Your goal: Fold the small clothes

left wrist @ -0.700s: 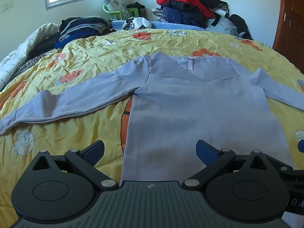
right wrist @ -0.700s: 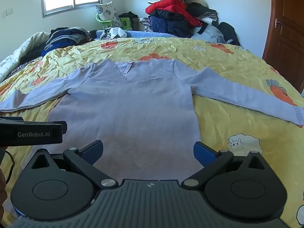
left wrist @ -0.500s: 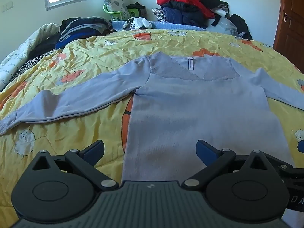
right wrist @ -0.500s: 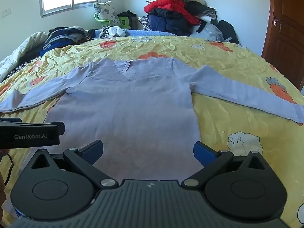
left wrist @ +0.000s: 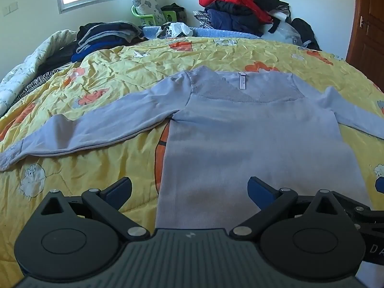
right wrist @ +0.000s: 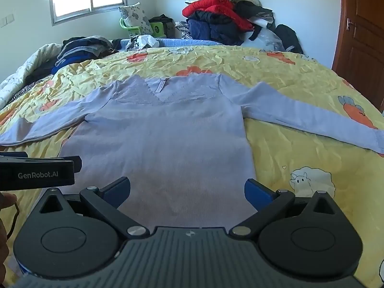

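A pale lilac long-sleeved top lies flat on the yellow quilt, neck away from me, both sleeves spread sideways. My left gripper hangs open over the hem's left part, nothing between its blue-padded fingers. My right gripper is open above the hem's middle, its right finger near the top's right edge. The left gripper's body shows at the left of the right wrist view.
Folded dark clothes are stacked at the bed's far left. A heap of red and dark jackets rises at the far side. A brown door stands on the right. A window lights the back wall.
Both grippers have crept slightly along the top's hem; the view shifts only a little. Both stay open and the top lies as before.
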Action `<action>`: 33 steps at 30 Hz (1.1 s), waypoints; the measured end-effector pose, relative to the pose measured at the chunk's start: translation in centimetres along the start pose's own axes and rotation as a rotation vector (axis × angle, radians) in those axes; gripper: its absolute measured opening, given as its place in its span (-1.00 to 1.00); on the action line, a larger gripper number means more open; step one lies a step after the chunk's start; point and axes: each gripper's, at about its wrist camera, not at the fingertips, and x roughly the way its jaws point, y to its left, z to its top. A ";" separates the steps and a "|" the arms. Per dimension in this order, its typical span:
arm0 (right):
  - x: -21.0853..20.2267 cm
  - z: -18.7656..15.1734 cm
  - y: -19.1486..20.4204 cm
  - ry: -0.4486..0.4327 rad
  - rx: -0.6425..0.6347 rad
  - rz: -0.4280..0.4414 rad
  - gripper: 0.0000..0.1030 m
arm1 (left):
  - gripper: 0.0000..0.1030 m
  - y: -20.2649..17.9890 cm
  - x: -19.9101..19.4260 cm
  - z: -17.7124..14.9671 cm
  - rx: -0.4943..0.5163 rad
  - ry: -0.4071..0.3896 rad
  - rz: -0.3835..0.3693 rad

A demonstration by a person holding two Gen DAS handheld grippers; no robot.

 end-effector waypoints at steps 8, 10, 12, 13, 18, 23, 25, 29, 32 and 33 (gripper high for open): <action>0.1 0.0 -0.1 0.002 0.001 0.000 0.99 | 1.00 0.1 0.2 0.0 -0.003 0.004 0.007; 0.1 0.0 -0.1 0.002 -0.002 0.001 0.99 | 1.00 0.1 0.2 0.0 -0.001 0.002 0.009; 0.2 0.0 -0.1 0.003 -0.003 0.001 0.98 | 1.00 0.0 0.3 0.0 0.005 0.001 0.016; 0.2 -0.1 -0.1 0.004 -0.003 0.001 0.99 | 1.00 -0.1 0.3 0.0 0.008 0.001 0.017; 0.2 -0.1 0.0 0.002 -0.001 0.001 0.99 | 1.00 -0.1 0.2 -0.1 0.005 0.002 0.015; 0.2 -0.1 -0.1 0.001 0.006 0.000 0.99 | 1.00 -0.2 0.2 -0.1 0.007 0.001 0.014; 0.2 -0.1 -0.1 0.000 0.005 0.001 0.99 | 1.00 -0.2 0.2 -0.2 0.006 0.001 0.015; 0.1 -0.1 -0.1 -0.002 0.004 0.002 0.98 | 1.00 -0.2 0.2 -0.2 0.007 0.001 0.013; 0.1 -0.1 -0.1 -0.006 0.006 0.006 0.98 | 1.00 -0.2 0.2 -0.2 0.007 0.001 0.013; 0.1 -0.1 -0.1 -0.006 0.006 0.005 0.98 | 1.00 -0.2 0.2 -0.2 0.008 0.000 0.014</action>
